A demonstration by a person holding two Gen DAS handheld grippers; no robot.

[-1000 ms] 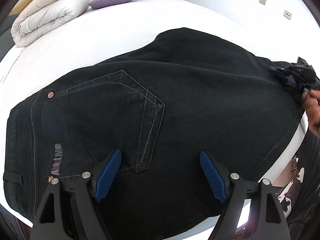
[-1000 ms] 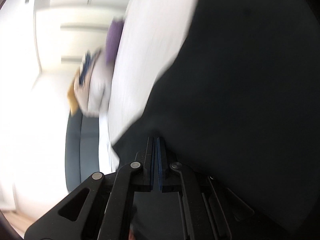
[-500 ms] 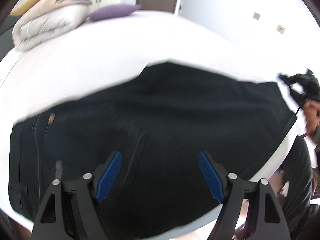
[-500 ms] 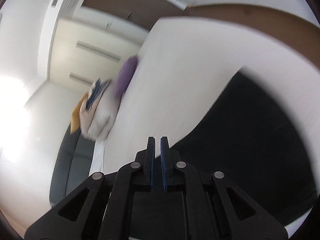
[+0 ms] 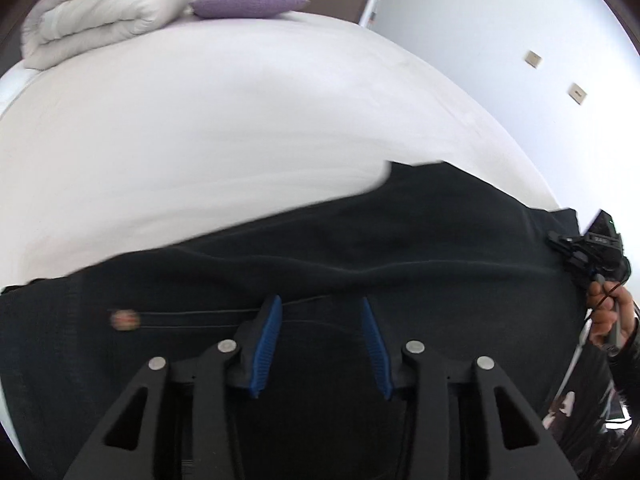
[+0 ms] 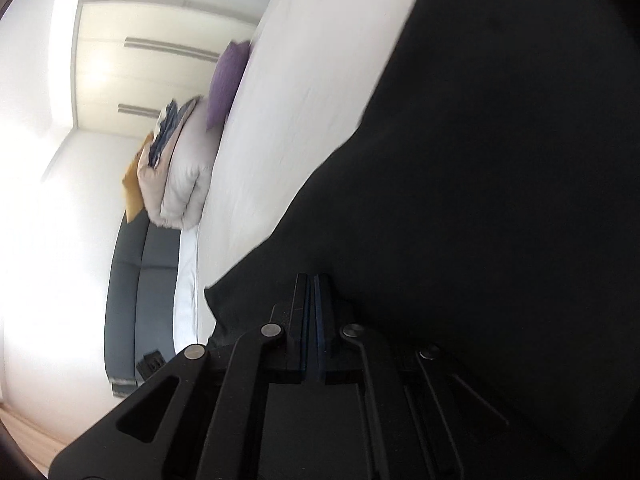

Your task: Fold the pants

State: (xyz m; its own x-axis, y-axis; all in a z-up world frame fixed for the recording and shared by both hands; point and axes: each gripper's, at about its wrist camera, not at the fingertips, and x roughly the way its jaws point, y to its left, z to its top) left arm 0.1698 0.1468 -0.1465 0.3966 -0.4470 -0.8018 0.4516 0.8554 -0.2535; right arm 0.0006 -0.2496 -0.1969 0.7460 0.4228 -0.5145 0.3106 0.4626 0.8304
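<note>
Left hand-held gripper (image 5: 322,342) parted narrowly above black pants (image 5: 400,248), lower frame; right hand-held gripper (image 6: 312,320) pressed closed at pants' edge on white bed (image 5: 220,120).

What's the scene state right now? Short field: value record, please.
surface: white bed
garment: black pants, lying across the bed's near edge
left gripper: open, over the pants, blue pads apart
right gripper: pads together at the pants' edge; whether cloth is pinched cannot be told
background: purple pillow, folded duvet
</note>
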